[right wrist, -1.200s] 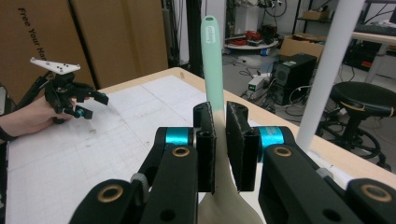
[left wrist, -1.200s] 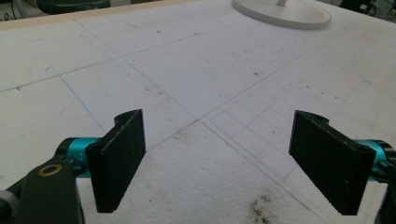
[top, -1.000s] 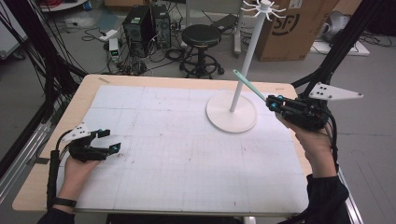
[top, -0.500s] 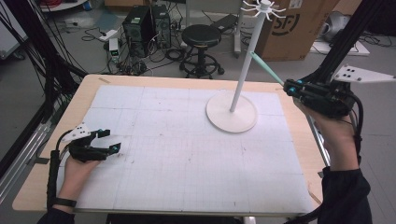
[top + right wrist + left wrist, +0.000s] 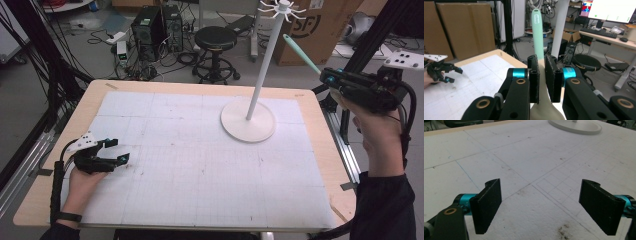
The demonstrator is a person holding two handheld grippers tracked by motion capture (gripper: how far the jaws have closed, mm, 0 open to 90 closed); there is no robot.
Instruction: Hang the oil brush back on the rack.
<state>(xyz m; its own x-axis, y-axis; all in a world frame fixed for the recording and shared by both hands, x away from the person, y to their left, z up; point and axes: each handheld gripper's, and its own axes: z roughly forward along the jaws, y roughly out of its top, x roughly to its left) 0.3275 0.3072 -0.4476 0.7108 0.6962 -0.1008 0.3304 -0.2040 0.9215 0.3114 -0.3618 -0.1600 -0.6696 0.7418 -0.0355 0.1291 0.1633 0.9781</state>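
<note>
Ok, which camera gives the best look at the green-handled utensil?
The right gripper view: the mint green utensil handle, hanging hole at its tip, rises close up from between the right gripper fingers. The high view shows it small, slanting toward the white stand.

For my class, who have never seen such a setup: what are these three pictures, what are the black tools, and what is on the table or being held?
A person sits at a table with hand-held tongs in each hand. One picture looks down from above; the other two come from cameras riding on each tool. The left tongs rest open on the white mat, holding nothing. The right tongs are raised beside the table, shut on a pale green spoon, handle pointing toward a white stand with hooks at its top.
</note>
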